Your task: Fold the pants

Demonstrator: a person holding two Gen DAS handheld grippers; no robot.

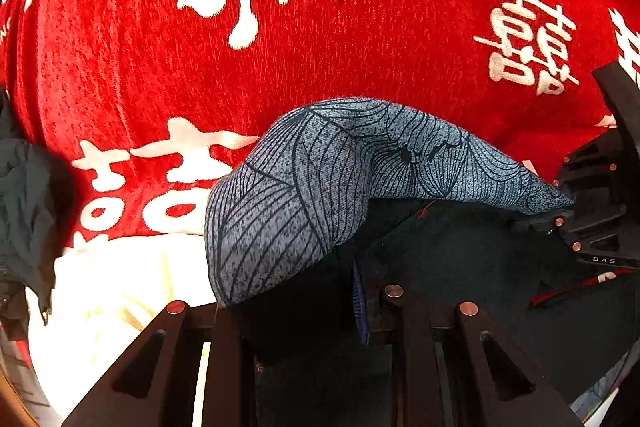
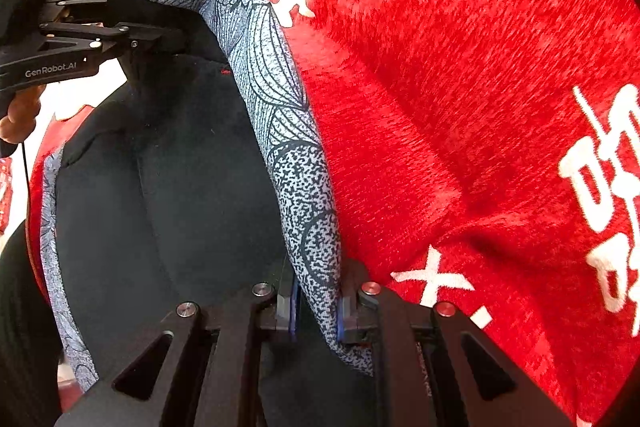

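The pants [image 1: 304, 187] are grey-blue with a dark line pattern and a black inner side [image 2: 180, 167]. They hang lifted as a band over the red blanket. My left gripper [image 1: 308, 311] is shut on one end of the upper edge, and the cloth drapes over its fingers and hides the left one. In the right wrist view the left gripper [image 2: 144, 17] shows at the upper left, clamped on that same end. My right gripper [image 2: 318, 311] is shut on the other end of the pants [image 2: 280, 107], its blue pads pressing the speckled cloth. It also appears at the far right as the right gripper [image 1: 560, 205].
A red plush blanket [image 1: 360, 47] with white characters covers the surface under and beyond the pants, also seen as the blanket [image 2: 460, 107]. A cream cloth [image 1: 112, 287] lies at the lower left. A dark jacket [image 1: 24, 195] sits at the left edge. A person's hand [image 2: 20, 115] holds the left gripper.
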